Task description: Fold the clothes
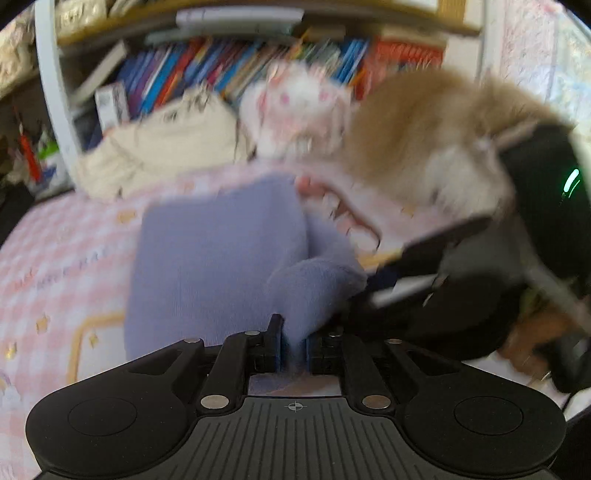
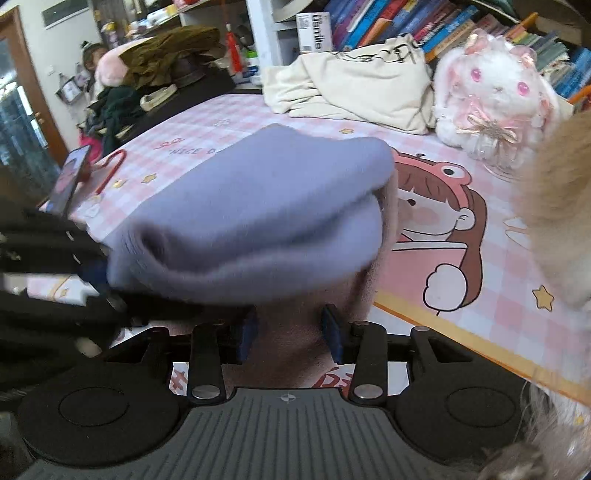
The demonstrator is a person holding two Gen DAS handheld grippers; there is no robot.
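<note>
A lavender knit garment (image 1: 218,258) hangs over the pink checked table cover (image 1: 55,258). My left gripper (image 1: 293,345) is shut on a fold of its edge. In the right wrist view the same garment (image 2: 258,221) is bunched in a thick roll just above my right gripper (image 2: 290,334). The right jaws stand apart with mauve cloth between them; whether they press on it is unclear. The other gripper shows blurred at the right of the left wrist view (image 1: 424,280) and at the left of the right wrist view (image 2: 44,258).
A cream garment (image 2: 354,85) and a white plush rabbit (image 2: 491,96) lie at the table's far side before a bookshelf (image 2: 424,22). A phone on a stand (image 2: 70,177) is at the left edge. A tan furry sleeve (image 2: 561,206) is at the right.
</note>
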